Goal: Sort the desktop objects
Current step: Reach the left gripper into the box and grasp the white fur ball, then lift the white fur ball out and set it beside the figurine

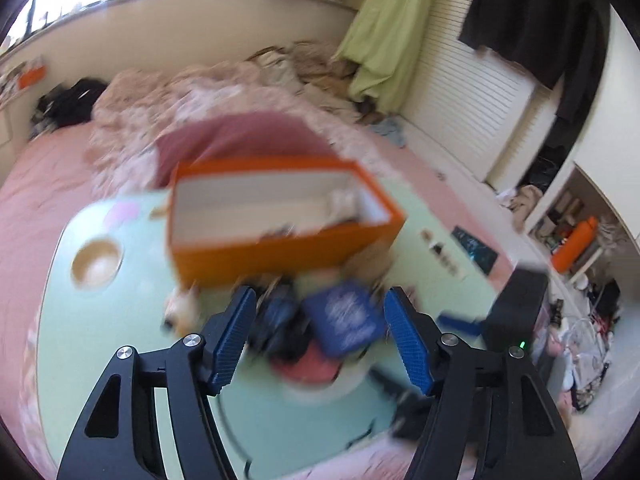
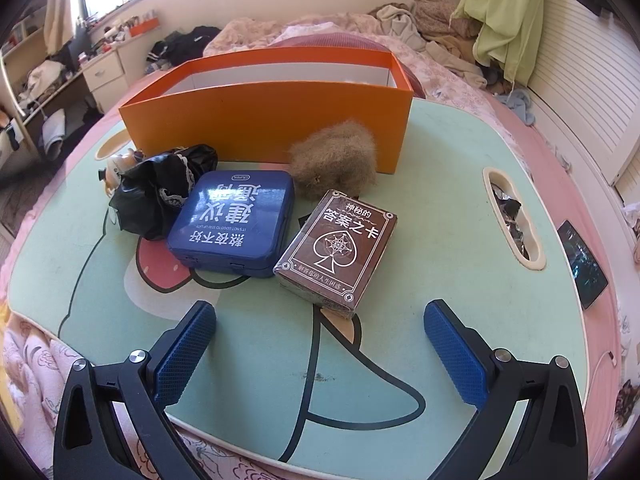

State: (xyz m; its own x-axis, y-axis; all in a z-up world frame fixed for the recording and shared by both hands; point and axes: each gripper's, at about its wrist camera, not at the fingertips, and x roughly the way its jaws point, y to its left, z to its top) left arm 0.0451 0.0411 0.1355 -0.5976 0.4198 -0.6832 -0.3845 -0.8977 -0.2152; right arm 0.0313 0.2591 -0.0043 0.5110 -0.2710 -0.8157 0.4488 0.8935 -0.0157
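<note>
An open orange box (image 2: 264,120) stands at the back of a mint-green lap table (image 2: 440,216). In front of it lie a blue tin (image 2: 234,224), a brown card deck (image 2: 340,248), a furry brown ball (image 2: 334,158), a black lacy cloth (image 2: 160,192) and a small figurine (image 2: 116,168). My right gripper (image 2: 320,344) is open and empty, just short of the card deck. The left wrist view is motion-blurred: my left gripper (image 1: 320,340) is open above the blue tin (image 1: 344,320), with the orange box (image 1: 276,224) beyond.
The table rests on a pink bed with crumpled bedding (image 2: 304,28). A slot (image 2: 512,220) in the table's right side holds small items. A phone (image 2: 582,264) lies at the right edge. A round cup recess (image 1: 96,264) is at the table's far left.
</note>
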